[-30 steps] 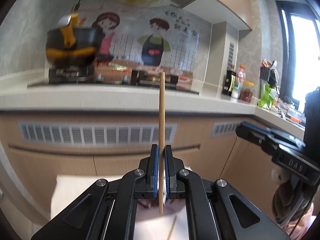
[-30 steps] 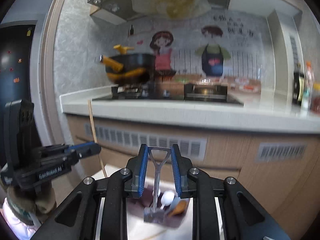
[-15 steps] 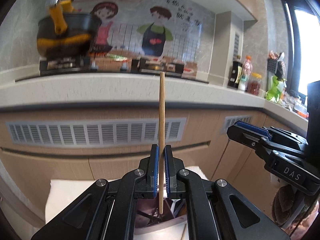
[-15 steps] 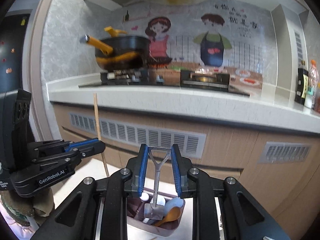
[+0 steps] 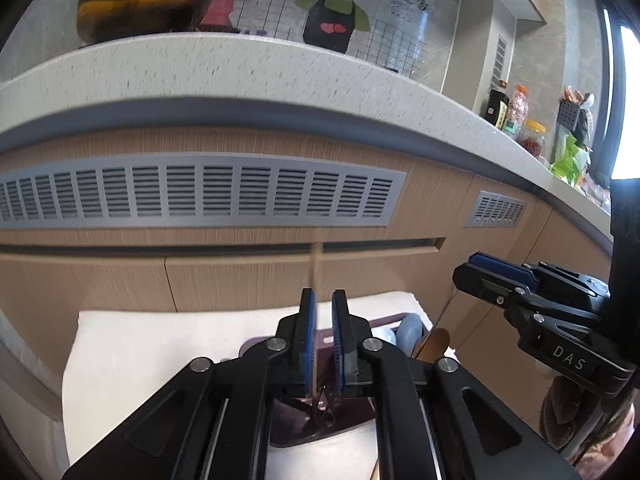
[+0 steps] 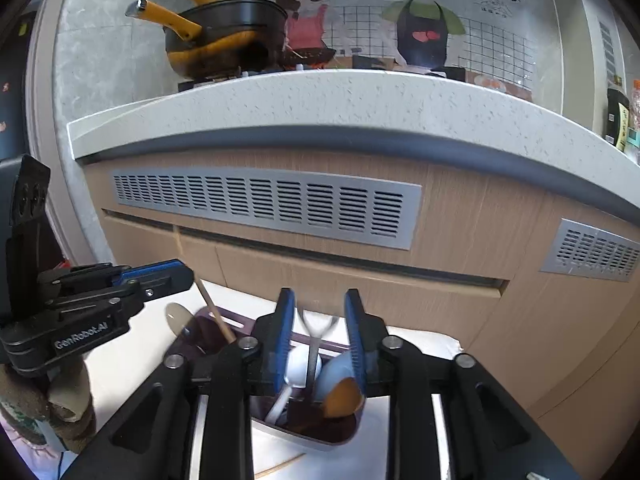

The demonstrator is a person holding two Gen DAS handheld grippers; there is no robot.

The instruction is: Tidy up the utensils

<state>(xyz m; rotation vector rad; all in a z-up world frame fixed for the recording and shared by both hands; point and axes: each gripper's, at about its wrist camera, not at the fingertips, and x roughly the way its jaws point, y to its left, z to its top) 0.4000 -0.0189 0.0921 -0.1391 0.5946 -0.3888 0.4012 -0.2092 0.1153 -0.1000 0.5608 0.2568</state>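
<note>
Both grippers hover over the purple holder (image 6: 224,320) w/ jaws opening to drop: left gripper (image 5: 322,336) freeing chopstick (image 5: 314,276), right gripper (image 6: 318,336) freeing metal spatula (image 6: 314,344).

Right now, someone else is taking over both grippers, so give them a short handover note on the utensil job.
Left gripper: jaws opening, wooden chopstick between them, blurred, dropping into the dark utensil holder.
Right gripper: jaws opening, metal spatula between them, sliding loose into the same holder.
Holder sits on the white cloth and already has a white spoon, blue spoon and wooden spoon.
Left to do: one more chopstick lies on the cloth near the holder.
</note>
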